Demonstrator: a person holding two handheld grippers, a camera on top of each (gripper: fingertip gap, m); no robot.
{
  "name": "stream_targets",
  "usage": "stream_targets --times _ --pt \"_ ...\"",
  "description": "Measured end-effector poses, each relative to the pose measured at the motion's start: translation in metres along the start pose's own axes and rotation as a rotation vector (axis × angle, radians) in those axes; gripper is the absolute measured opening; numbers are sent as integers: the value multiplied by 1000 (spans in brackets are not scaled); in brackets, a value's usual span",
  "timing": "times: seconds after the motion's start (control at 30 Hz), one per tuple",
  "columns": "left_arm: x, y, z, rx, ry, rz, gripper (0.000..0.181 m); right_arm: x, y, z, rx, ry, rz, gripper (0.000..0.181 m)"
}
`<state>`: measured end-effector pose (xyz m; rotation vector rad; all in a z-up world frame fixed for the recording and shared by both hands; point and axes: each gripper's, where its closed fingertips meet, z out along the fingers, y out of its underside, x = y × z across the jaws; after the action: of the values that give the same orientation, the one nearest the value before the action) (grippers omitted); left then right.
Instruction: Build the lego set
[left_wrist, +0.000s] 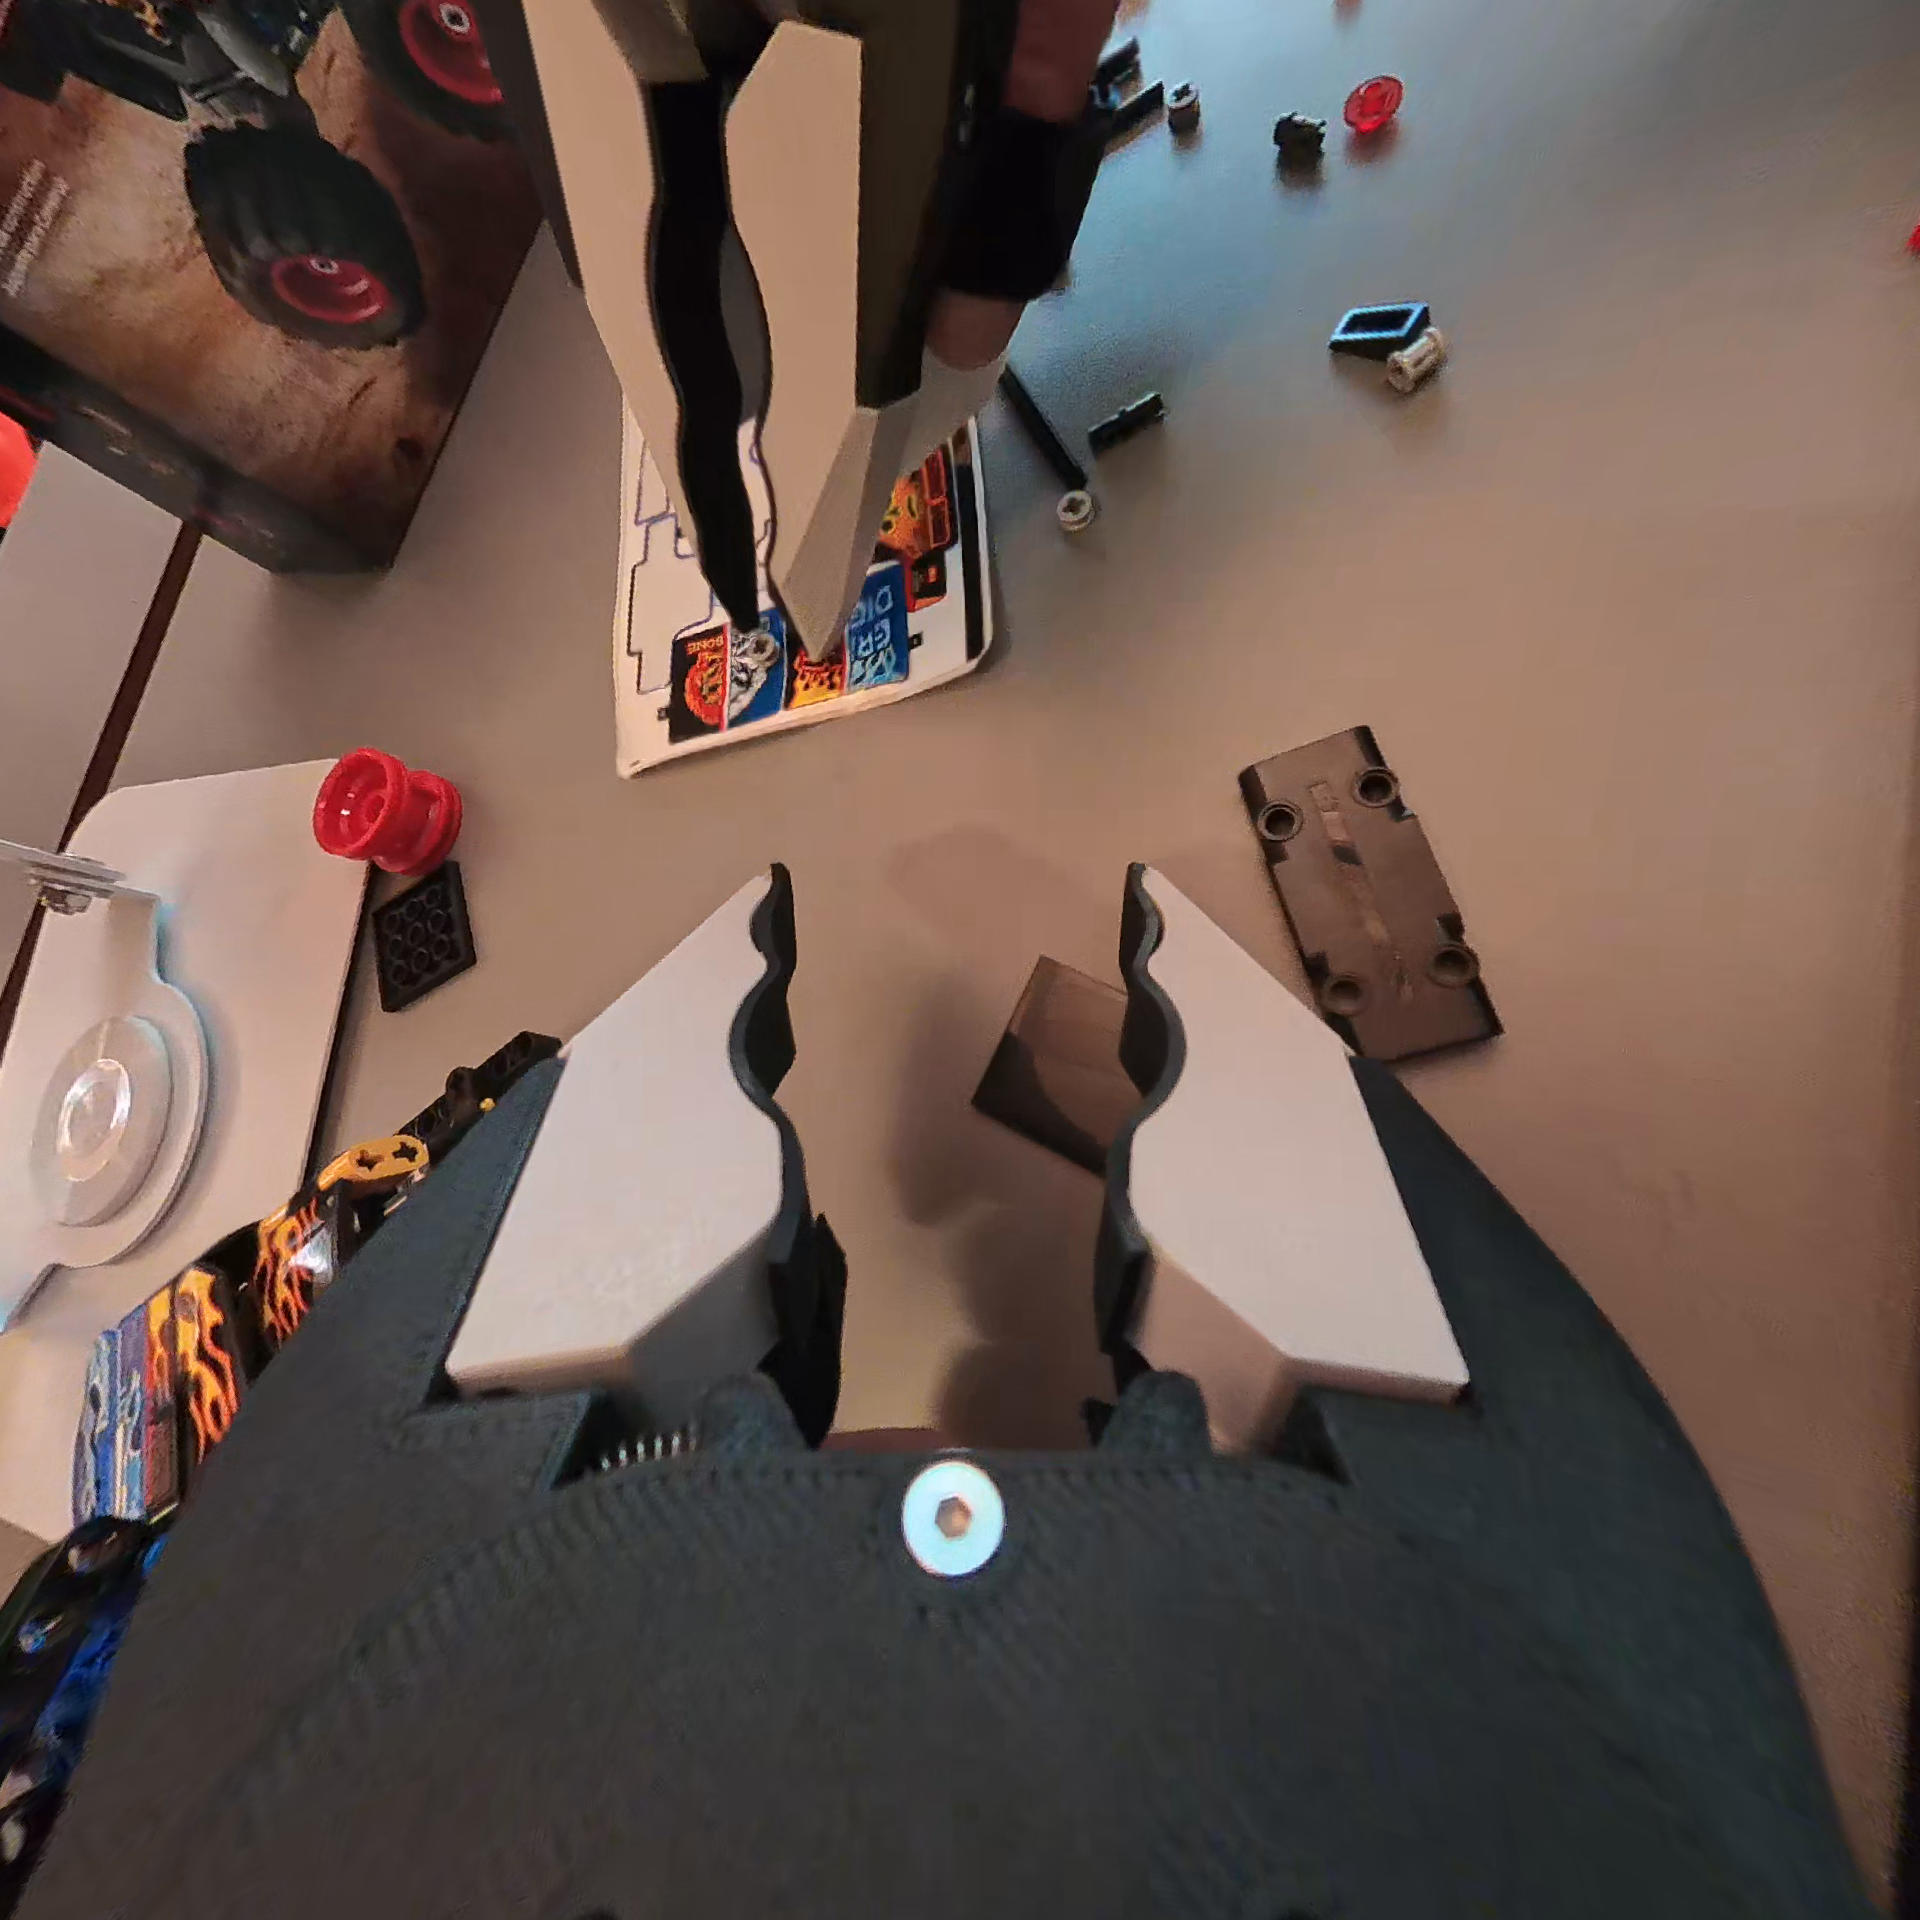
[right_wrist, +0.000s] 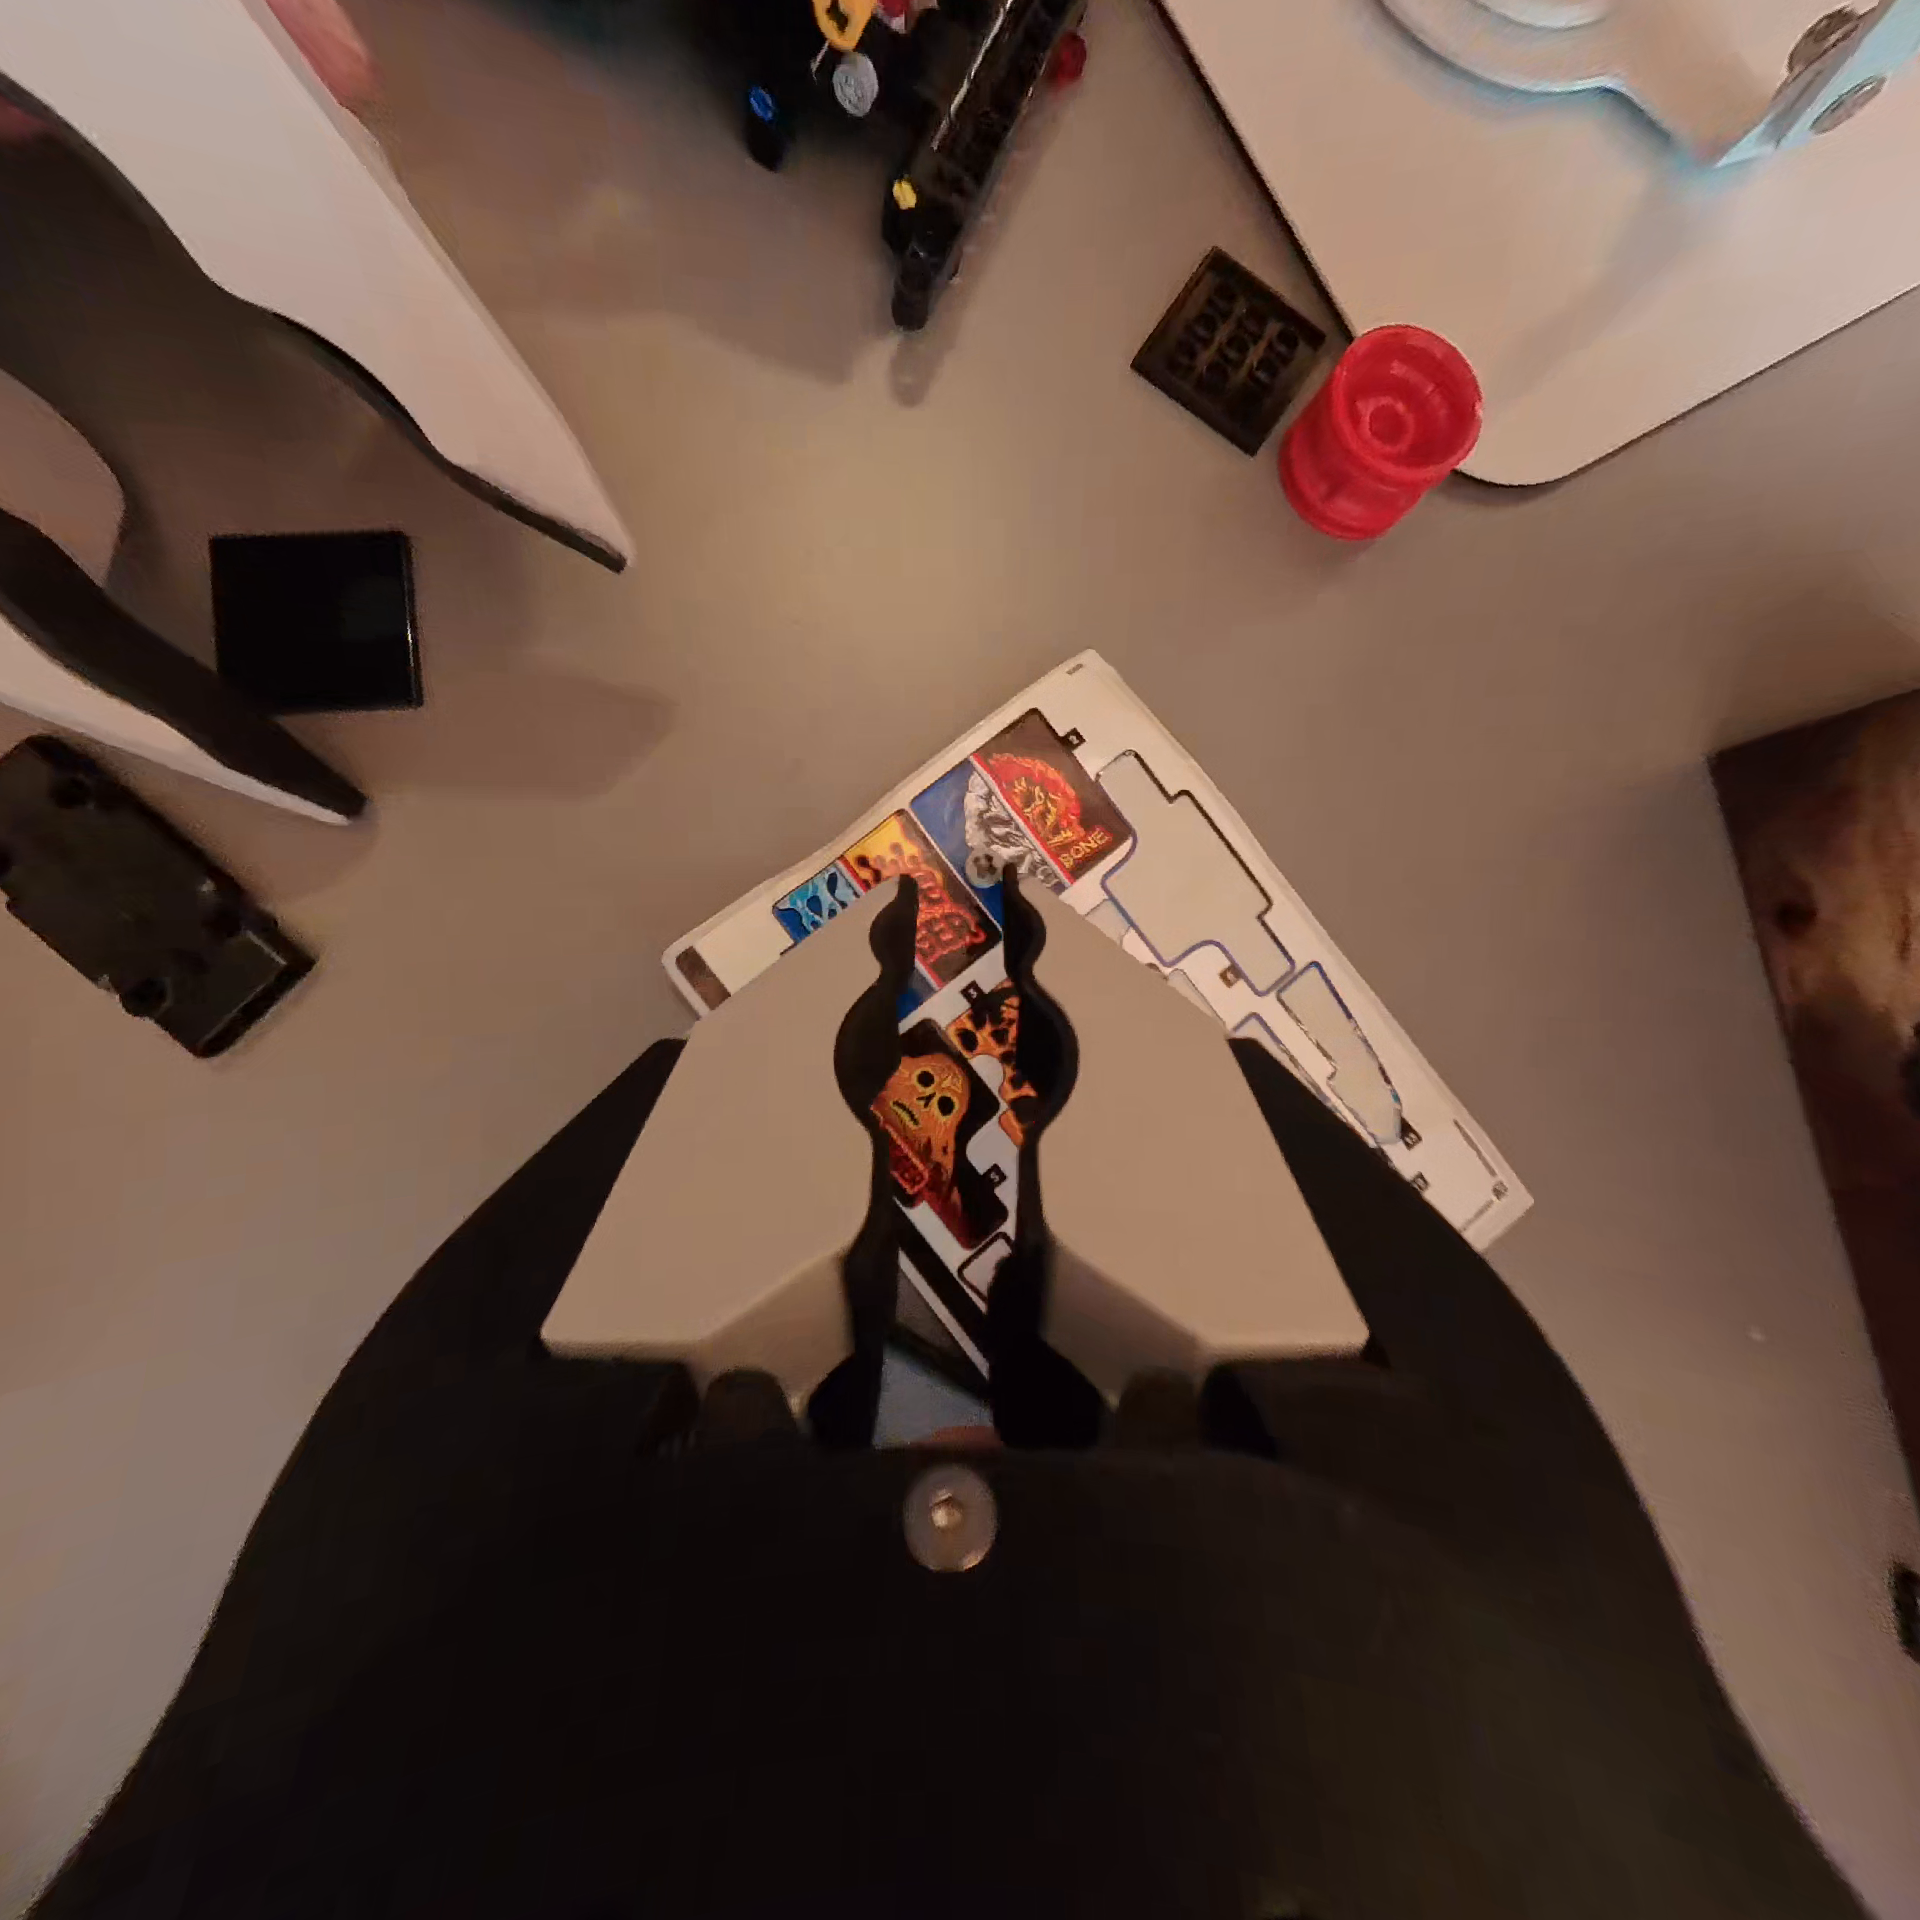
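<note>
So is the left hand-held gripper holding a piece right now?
No. The left hand-held gripper is open, only bare table showing between its fingers, and the black square tile lies loose beside it.

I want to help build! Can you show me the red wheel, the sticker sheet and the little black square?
red wheel (right_wrist: 1382, 431): right wrist view, round face.
sticker sheet (right_wrist: 1195, 873): right wrist view, pale backing.
black square (right_wrist: 315, 620): right wrist view, top face.

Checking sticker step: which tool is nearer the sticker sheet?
Right. The right tool has its tips down on the sticker sheet; the left tool hovers open over bare table short of it.
</note>
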<state>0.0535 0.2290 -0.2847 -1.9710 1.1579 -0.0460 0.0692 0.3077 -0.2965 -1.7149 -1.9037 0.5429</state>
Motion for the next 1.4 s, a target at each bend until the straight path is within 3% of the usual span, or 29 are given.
stream_targets --times 0.17,0.47,0.53,1.03,1.17,1.3,1.4 --pt "-1 1 5 7 18 -47 62 -2 -3 4 32 -37 25 0" --pt "-9 -2 7 10 -31 -38 62 0 -11 8 42 24 -25 7" --pt "-10 -1 7 7 -31 -44 62 -3 -12 10 56 2 -19 0" --pt "-21 1 12 3 -54 -114 61 -26 -14 -12 129 -103 -38 0" --pt "-18 2 16 -4 -27 -143 61 -15 -10 3 81 -54 -20 18" --pt "-19 3 16 -5 -27 -150 61 -19 -16 10 96 -85 -15 3" --pt "-19 3 17 -4 -21 -158 61 -22 -17 10 101 -98 -23 3"
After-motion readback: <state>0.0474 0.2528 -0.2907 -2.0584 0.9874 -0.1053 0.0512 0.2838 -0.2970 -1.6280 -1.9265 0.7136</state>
